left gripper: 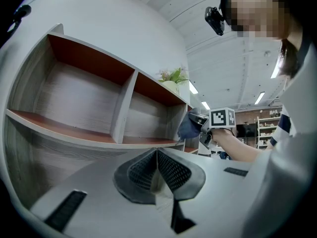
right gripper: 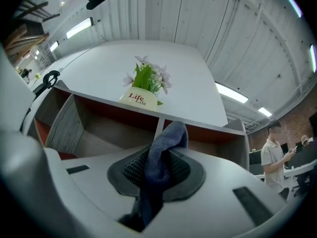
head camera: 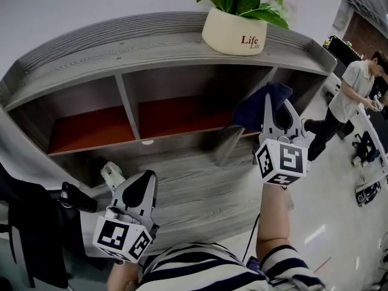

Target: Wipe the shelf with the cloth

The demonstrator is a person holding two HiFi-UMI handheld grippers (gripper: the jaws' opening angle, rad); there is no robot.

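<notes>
As it grips cloth [head camera: 251, 111], right hand-held gripper [head camera: 276, 103] faces shelf [head camera: 121, 41].

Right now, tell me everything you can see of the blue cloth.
The blue cloth is dark navy, with a napped, towel-like look. Bunched, it is pinched between the jaws of the right tongs; a rounded fold sticks out past their tips and a tail hangs back behind. It is held before the right end of the grey shelf; contact with the shelf cannot be told.
</notes>
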